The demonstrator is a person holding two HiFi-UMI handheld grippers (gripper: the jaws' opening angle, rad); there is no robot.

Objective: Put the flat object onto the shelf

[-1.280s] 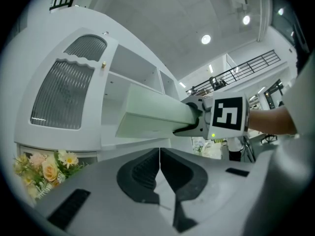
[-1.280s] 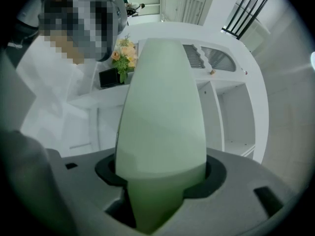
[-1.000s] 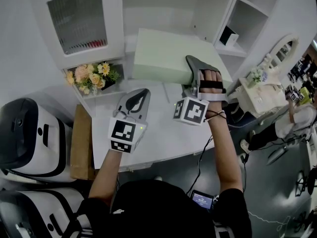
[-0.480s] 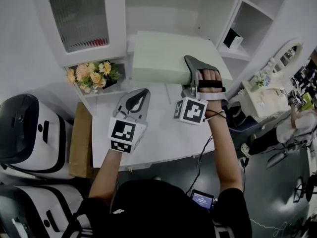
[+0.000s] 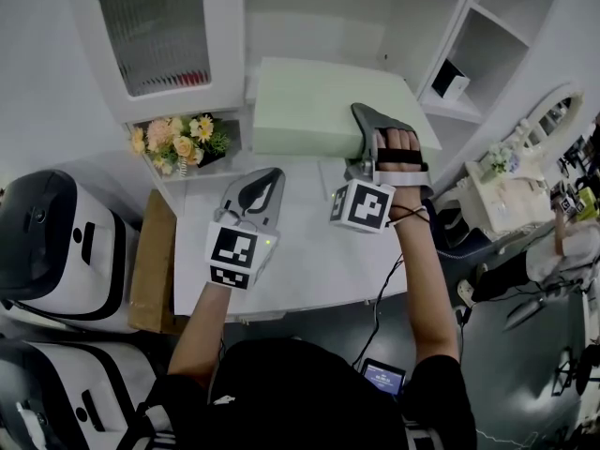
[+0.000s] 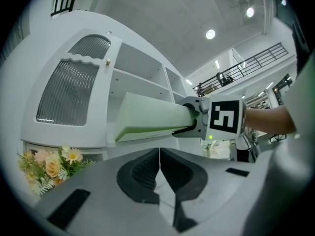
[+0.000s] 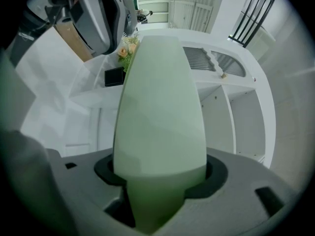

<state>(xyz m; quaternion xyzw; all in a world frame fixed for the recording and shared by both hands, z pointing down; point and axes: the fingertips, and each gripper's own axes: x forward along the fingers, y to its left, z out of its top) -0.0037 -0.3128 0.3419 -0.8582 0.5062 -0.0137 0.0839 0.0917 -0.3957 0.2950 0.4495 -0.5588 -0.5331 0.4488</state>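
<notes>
- Pinching the green pad's [image 5: 314, 106] near edge, the right gripper [image 5: 361, 134] is held before the shelf [image 5: 328, 26].
- The left gripper [image 5: 268, 181] is pressed together, empty, over the surface [image 5: 300, 251].

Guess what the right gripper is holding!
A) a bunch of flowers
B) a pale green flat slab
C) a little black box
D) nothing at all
B: in the right gripper view, the right gripper has its jaws closed on one end of the pale green flat slab.
</notes>
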